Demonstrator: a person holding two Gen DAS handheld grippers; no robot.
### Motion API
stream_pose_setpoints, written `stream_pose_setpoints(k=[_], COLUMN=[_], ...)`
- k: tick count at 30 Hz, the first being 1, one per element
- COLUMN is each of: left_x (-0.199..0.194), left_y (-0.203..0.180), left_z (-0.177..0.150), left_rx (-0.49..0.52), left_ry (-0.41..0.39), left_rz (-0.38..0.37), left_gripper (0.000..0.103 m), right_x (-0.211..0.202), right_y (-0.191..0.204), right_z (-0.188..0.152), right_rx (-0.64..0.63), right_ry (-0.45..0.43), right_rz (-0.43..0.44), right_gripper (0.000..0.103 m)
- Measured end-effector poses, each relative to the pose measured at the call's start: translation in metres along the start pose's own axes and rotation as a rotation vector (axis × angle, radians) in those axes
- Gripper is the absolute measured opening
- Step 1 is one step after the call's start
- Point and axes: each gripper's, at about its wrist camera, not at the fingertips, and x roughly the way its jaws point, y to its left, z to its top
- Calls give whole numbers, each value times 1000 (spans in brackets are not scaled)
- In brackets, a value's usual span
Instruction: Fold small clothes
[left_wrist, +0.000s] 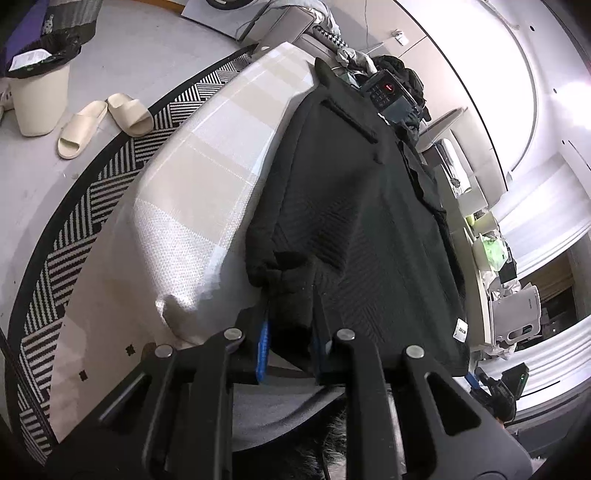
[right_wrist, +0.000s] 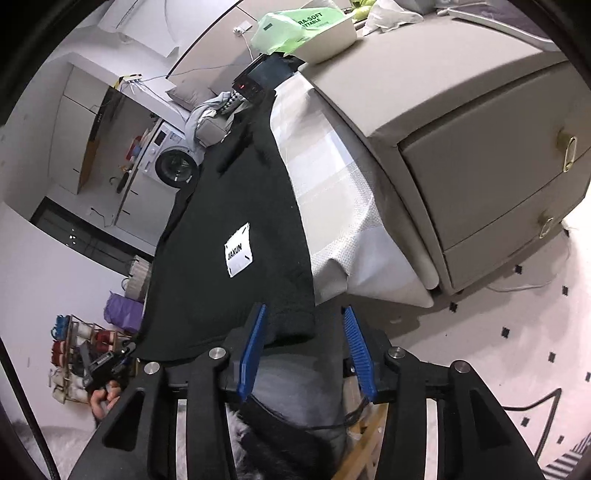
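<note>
Surface: cream checked bedcover (left_wrist: 207, 173) on a narrow bed, beside a grey drawer cabinet (right_wrist: 480, 155).
Garment: our black knit top (left_wrist: 354, 221) lies lengthwise along the bed, ribbed texture, white label (right_wrist: 238, 249) sewn near the hem.
Left gripper (left_wrist: 291, 347): we see it pinched on the near hem, fabric between the blue pads.
Right gripper (right_wrist: 304, 347): parted, pads clear of the hem corner lying between them.
Advice: we would close the right one on its corner, then lift both evenly.
</note>
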Motion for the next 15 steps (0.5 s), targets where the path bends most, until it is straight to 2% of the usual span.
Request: stream_pose_setpoints(k=[3,8,14,15], left_x=[-4,-12,-5,-1], left_y=[2,8,12,13], left_z=[-1,0,0,1], left_rx=[-7,-17,-39,-51], left_ry=[-8,-31,19,41], left_rz=[-8,-5,-4,4], left_gripper=[14,14,15,15], right_x=[25,52,53,51], right_y=[2,3,-1,2], right_z=[3,1,0,0], right_rx=[9,24,49,32], right_ry=[31,97,84,67], right_rz=[52,53,107,108], right_gripper=[45,45,44,37])
